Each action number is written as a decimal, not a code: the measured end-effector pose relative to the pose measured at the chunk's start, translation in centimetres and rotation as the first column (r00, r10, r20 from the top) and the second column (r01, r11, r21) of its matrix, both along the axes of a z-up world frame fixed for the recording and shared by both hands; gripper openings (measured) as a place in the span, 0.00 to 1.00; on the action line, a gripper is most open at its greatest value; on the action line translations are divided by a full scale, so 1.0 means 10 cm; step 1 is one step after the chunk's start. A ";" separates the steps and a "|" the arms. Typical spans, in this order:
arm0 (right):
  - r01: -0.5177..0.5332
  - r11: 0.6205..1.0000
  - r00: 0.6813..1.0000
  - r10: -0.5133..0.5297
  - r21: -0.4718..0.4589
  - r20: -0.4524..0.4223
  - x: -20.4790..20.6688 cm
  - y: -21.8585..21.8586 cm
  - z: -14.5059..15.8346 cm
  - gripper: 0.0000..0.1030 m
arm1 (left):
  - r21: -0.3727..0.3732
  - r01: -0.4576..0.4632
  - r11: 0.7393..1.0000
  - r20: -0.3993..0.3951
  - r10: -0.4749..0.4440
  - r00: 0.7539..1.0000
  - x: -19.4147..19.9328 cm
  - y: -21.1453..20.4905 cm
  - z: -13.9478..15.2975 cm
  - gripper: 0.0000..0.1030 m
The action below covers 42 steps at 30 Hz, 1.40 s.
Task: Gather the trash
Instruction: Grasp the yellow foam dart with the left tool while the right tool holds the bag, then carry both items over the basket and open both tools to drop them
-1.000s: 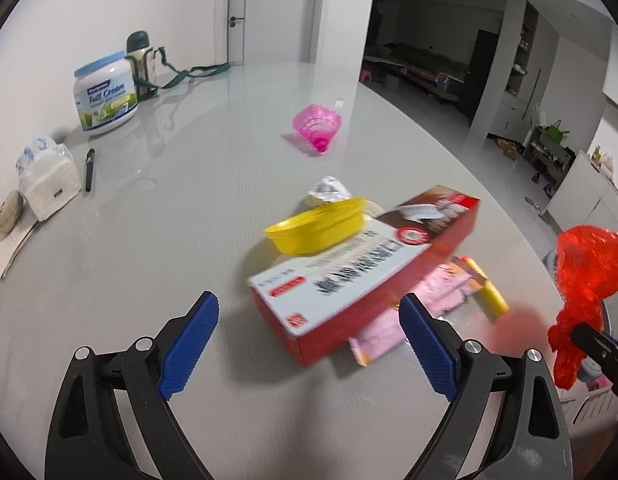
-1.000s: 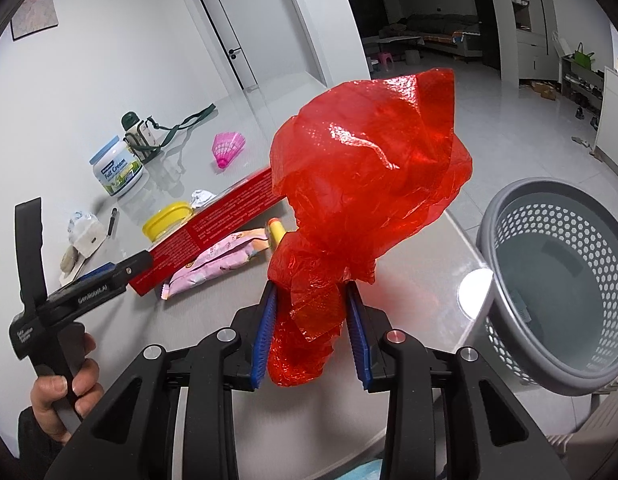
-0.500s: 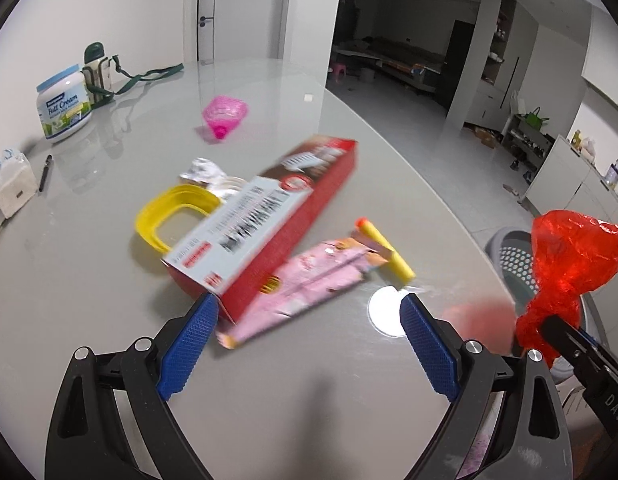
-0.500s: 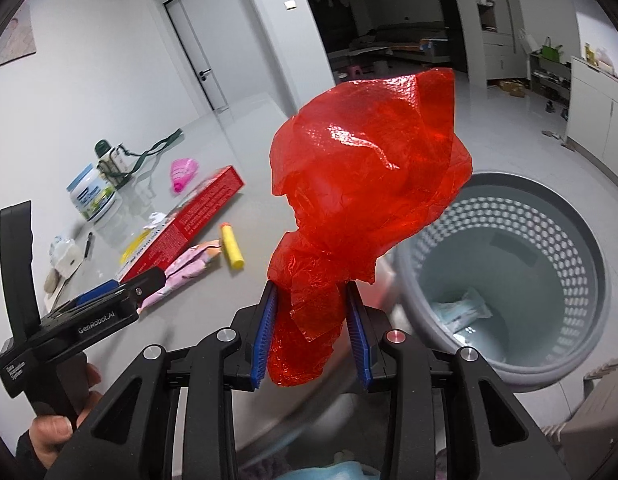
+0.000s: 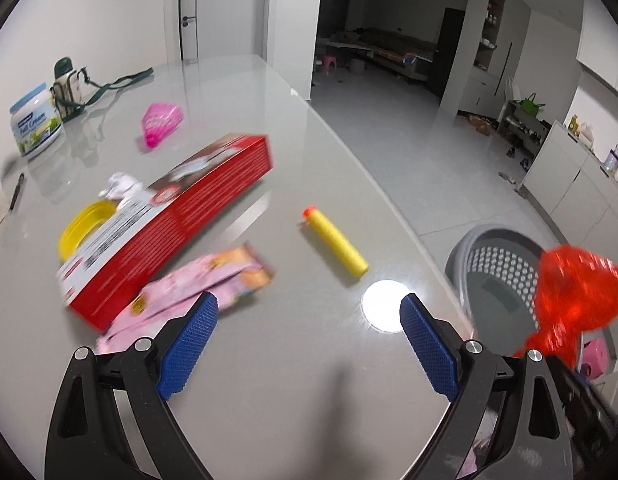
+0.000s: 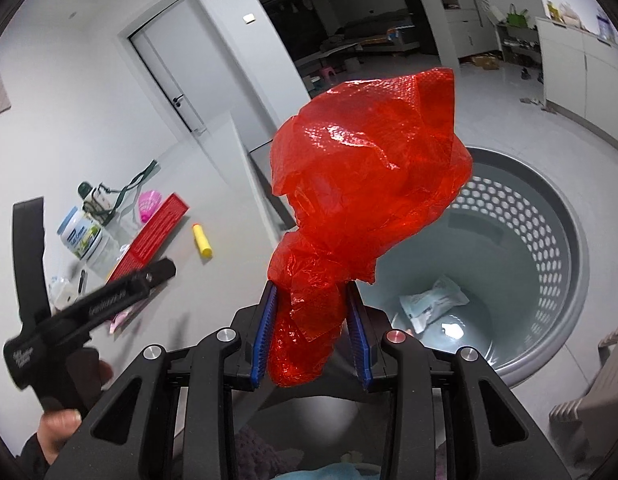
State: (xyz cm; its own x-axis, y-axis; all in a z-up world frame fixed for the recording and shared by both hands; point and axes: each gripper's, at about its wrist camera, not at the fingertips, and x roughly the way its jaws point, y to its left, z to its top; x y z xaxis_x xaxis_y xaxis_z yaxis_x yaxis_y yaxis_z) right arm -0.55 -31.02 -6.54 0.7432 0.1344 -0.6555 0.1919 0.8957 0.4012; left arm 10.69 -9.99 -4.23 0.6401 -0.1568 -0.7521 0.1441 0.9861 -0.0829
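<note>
Right claw (image 6: 312, 330) clamped on lower bunched tail of red plastic wrapper (image 6: 369, 184), poised over grey perforated basket (image 6: 565, 248) at 3 o'clock; light, soft, crinkly, slippery film, best pinched at the gathered neck; left claw (image 5: 309, 334) apart over bench (image 5: 245, 128).

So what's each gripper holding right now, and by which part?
The right gripper pinches the red plastic wrap by its bunched lower end. The left gripper is open, holding nothing.

One red box (image 5: 169, 216), one foam dart (image 5: 335, 242), one basket (image 6: 549, 280)
</note>
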 end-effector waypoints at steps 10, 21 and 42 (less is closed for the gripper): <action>0.057 0.997 0.998 -0.057 0.043 0.005 -0.08 -0.37 -0.08 0.32 | 0.029 -0.022 0.999 -0.080 0.024 0.996 0.55 -0.42 -0.23 0.72; 0.071 0.995 0.997 -0.071 0.064 -0.004 -0.04 -0.42 -0.14 0.32 | 0.037 -0.009 0.999 -0.082 0.012 0.997 0.64 -0.46 -0.23 0.21; 0.100 0.995 0.995 -0.099 0.006 -0.028 -0.12 -0.42 -0.03 0.32 | 0.051 0.187 0.981 0.008 -0.188 0.982 -0.01 -0.71 0.02 0.12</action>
State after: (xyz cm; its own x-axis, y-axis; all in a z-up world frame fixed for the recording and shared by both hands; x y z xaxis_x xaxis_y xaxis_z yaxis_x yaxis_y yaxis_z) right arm -1.71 -35.25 -6.81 0.7347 0.0656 -0.6752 0.2910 0.8686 0.4011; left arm 10.63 -17.13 -4.07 0.6123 -0.2374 -0.7542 0.3273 0.9444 -0.0316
